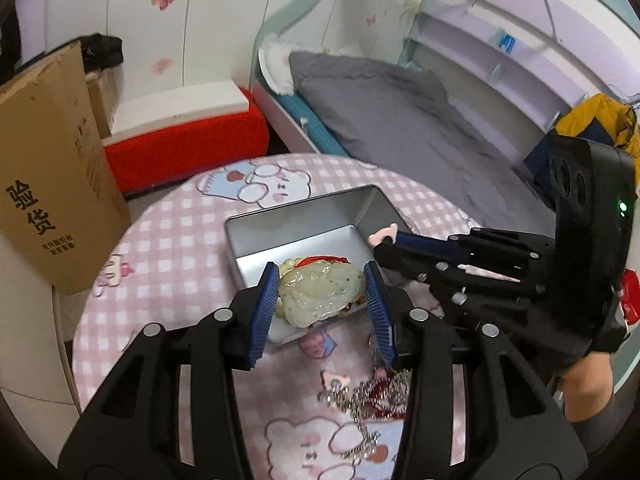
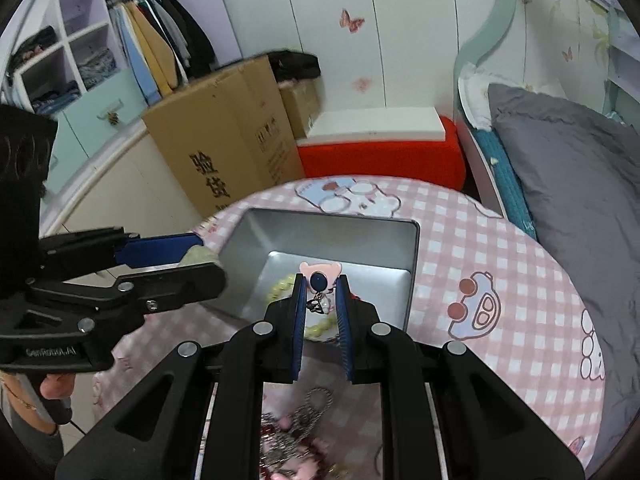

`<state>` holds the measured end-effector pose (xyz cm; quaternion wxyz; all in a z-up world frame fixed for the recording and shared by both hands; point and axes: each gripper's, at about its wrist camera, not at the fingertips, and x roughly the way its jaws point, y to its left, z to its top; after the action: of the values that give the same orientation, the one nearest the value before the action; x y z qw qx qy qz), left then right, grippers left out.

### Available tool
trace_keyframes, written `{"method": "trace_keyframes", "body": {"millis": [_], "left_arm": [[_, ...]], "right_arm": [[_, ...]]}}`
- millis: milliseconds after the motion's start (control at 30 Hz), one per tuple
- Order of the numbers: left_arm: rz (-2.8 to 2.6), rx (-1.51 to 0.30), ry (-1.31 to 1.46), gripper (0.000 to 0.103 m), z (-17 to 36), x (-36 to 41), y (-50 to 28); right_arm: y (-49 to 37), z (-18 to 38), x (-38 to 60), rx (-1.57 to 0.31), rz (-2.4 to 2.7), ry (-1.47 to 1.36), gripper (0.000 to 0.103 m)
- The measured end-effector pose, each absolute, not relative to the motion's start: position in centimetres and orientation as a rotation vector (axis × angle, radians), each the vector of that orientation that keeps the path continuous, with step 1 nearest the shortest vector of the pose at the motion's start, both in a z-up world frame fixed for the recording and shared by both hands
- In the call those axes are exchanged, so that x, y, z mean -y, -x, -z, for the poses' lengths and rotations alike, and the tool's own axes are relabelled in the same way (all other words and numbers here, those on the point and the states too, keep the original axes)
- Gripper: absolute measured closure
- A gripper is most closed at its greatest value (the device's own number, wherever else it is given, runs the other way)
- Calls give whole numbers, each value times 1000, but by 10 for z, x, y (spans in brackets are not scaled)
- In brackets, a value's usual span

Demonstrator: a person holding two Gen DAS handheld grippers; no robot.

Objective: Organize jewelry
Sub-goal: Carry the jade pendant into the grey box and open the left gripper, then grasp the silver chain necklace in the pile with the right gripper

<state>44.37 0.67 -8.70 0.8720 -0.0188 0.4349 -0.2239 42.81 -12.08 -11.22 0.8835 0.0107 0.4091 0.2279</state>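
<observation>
Left tool (image 1: pixel 322 294) grips a pale green pouch (image 1: pixel 320 296); right tool (image 2: pixel 320 304) pinches a pink charm (image 2: pixel 320 276). Lower both gently into the tin (image 2: pixel 332 236) before letting go.

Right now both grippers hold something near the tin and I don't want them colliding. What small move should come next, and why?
Probably lower the left gripper a little and open it, since its pale green pouch already sits over the metal tin. The right gripper, shut on the pink charm, hovers at the tin's right side and should wait.
</observation>
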Motion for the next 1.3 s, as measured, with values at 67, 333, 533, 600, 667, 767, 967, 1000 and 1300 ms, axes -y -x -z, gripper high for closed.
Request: {"method": "trace_keyframes", "body": {"millis": [67,333,533,600,667,767,967,1000,1300], "left_arm": [[464,-935,37,60,93,-1,-452],[449,-983,21,60,111,6,-470],[446,-1000,17,60,116,10,-476],[450,-1011,1,60,119,15,-476],[458,-1025,-14,60,122,20,-476],[457,-1036,-46,60,125,27,-476],[436,-1053,-82,60,127,36,-479],[429,-1056,-90,60,128,38,-479],[424,-1063,-79,56,126,37,-480]], "right_arm": [[-432,119,121,-872,-474,-14,90],[-434,125,122,-891,-475,-5,88],[-424,110,136,-819,-437,16,71],[-419,102,140,-785,-419,23,67],[-417,99,144,-764,-405,28,60],[-418,101,147,-762,-395,26,58],[-419,110,154,-775,-371,0,53],[-419,111,155,-777,-370,-7,53],[-414,115,168,-790,-371,-49,51]]}}
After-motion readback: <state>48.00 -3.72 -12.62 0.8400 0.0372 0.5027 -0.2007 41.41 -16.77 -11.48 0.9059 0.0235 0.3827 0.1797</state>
